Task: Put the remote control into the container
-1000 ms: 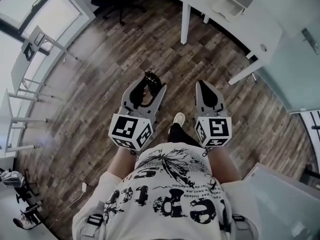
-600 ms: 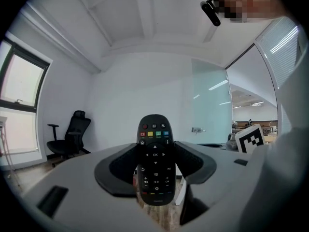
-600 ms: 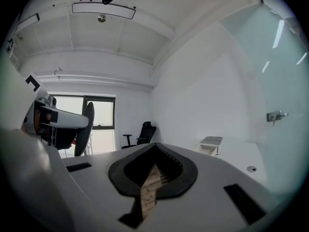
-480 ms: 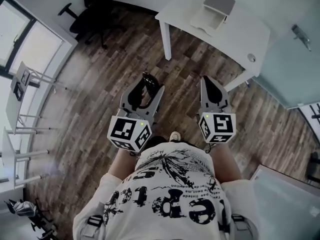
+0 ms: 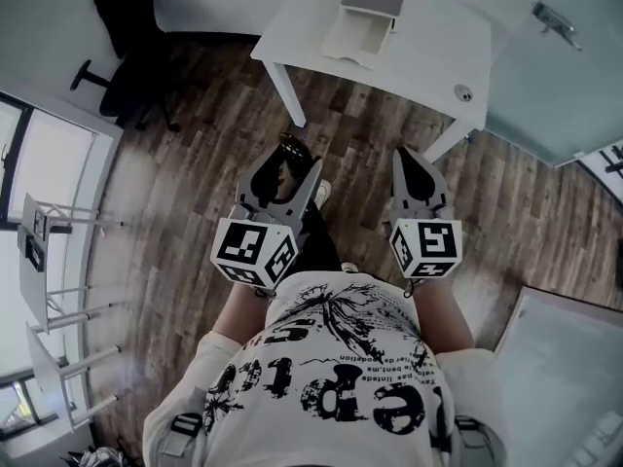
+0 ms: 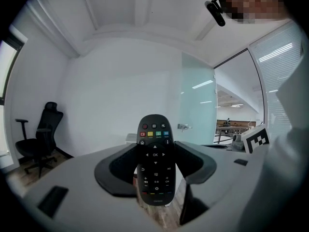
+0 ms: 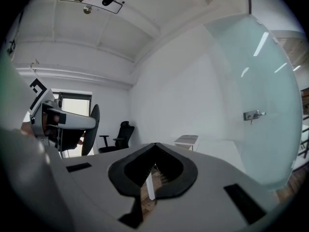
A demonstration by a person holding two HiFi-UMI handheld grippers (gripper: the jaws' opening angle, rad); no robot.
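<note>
Between left gripper (image 5: 288,167) jaws: remote (image 6: 154,162), upright, buttons toward camera, clamped across lower half. Right gripper (image 7: 154,148): jaws together, nothing held. Container (image 5: 363,16) on table (image 5: 438,52), 12 o'clock in head view, well apart from remote. Remote likely light, rigid, smooth plastic; may slip or pivot. Best hold: narrow sides near middle, off buttons.

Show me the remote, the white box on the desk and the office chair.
remote (image 6: 155,161), left gripper view, its button face.
white box (image 5: 356,39), head view, its white front.
office chair (image 5: 127,17), head view, its black back.
</note>
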